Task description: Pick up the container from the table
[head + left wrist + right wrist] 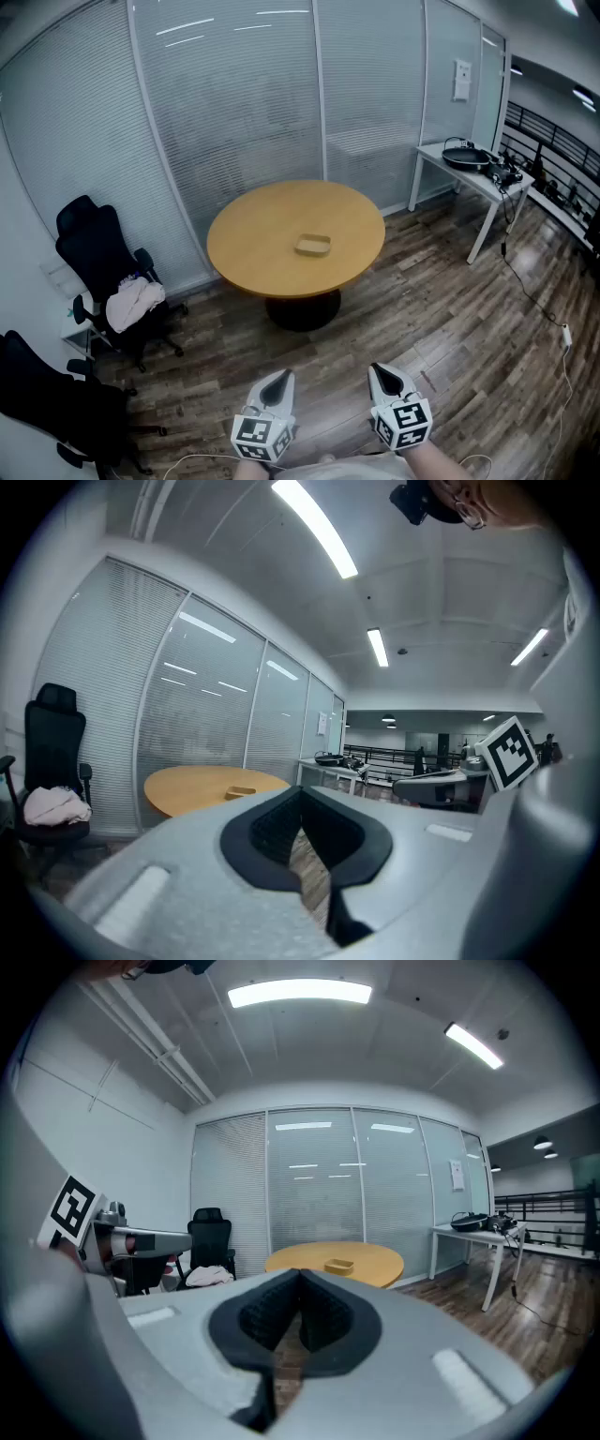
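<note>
Head view: the container [313,246] sits far ahead on the table [234,267], long side left-right. The left hand-held gripper [277,384] and right hand-held gripper [386,380] are clenched, empty.

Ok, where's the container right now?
In the head view the container sits near the middle of the round wooden table; a black office chair stands left of the table, a white desk to its right.

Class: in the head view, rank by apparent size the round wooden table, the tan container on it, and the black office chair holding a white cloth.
1. round wooden table
2. black office chair
3. tan container
The gaps are plain, so nearness to the camera changes nothing.
</note>
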